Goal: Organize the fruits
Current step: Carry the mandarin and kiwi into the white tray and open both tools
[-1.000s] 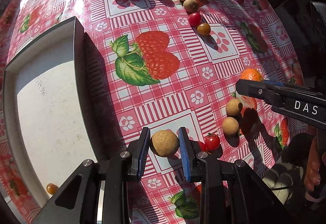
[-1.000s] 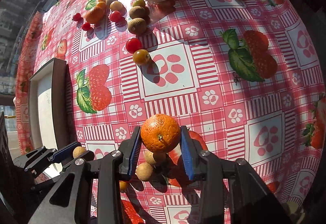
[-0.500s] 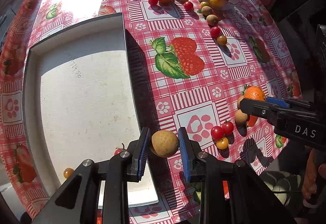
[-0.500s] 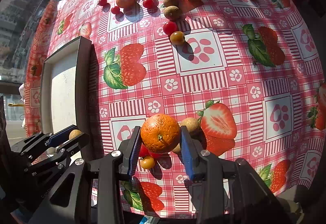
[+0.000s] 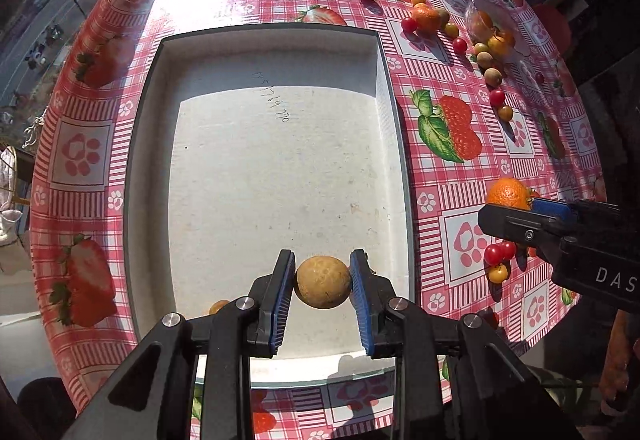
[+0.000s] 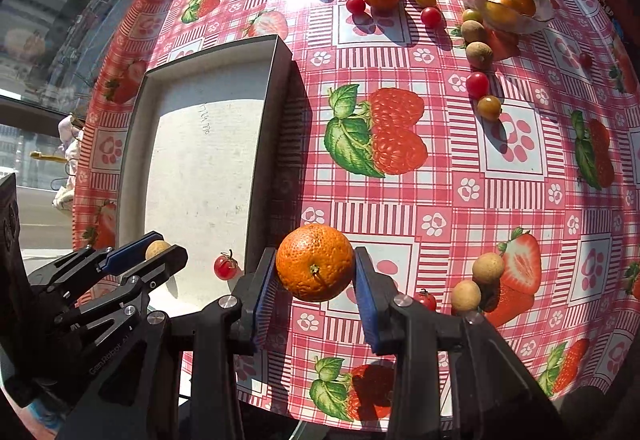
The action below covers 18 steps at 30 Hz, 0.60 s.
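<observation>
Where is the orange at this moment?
In the right wrist view, the orange sits clamped in the right tongs, above the tablecloth just right of the tray.

Left wrist cam: high, steep look-down over tray (image 5: 256, 176), tablecloth (image 5: 472, 168) at 3 o'clock. Right wrist cam: lower, tray (image 6: 192, 168) at 9 o'clock. Shared: tray, bowl (image 6: 516, 24), each other's gripper.

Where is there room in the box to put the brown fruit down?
Most of the tray floor is bare, from the scribbled numbers down to the left tongs holding the brown fruit. Only its near end is taken, by a cherry tomato and a small yellow fruit.
</observation>
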Each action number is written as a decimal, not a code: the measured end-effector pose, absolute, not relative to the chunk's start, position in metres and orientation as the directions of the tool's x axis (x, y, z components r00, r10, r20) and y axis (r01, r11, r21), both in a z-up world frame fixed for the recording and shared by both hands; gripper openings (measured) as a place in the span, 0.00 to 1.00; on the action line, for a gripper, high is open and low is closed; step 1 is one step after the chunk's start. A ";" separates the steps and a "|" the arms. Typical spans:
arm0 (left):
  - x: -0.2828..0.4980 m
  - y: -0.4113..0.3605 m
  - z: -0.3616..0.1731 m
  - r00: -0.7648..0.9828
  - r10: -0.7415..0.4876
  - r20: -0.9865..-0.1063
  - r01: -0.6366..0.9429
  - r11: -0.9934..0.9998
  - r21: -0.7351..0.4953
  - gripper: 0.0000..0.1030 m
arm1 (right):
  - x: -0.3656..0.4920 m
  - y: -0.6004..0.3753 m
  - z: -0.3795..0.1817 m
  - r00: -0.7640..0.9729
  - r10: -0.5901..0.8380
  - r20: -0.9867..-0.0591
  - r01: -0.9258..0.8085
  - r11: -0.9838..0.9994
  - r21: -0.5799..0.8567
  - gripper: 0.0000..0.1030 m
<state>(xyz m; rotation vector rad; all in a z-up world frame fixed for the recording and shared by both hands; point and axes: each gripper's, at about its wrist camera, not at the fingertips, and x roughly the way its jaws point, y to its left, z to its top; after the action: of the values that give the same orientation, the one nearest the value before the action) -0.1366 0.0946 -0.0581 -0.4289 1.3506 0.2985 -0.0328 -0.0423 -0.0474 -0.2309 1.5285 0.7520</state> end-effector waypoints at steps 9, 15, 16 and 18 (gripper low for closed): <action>-0.157 0.131 -0.070 0.178 -0.001 -0.984 -0.503 0.859 -0.092 0.29 | -0.060 0.012 -0.050 -0.159 0.286 -0.945 -0.640 0.699 0.319 0.39; -0.160 0.146 -0.086 0.156 0.007 -0.988 -0.516 0.853 -0.076 0.29 | -0.074 0.046 -0.064 -0.180 0.258 -0.949 -0.677 0.667 0.310 0.39; -0.160 0.147 -0.089 0.152 0.007 -0.988 -0.516 0.853 -0.074 0.29 | -0.076 0.050 -0.067 -0.182 0.252 -0.951 -0.682 0.664 0.306 0.39; -0.159 0.149 -0.094 0.146 0.008 -0.989 -0.515 0.854 -0.069 0.29 | -0.078 0.060 -0.073 -0.185 0.232 -0.955 -0.694 0.657 0.295 0.39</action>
<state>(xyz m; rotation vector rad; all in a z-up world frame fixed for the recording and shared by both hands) -0.1591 0.1487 -0.0937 -0.4441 1.3839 0.3947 -0.0778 0.0598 -0.0735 -0.3958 1.5472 0.8681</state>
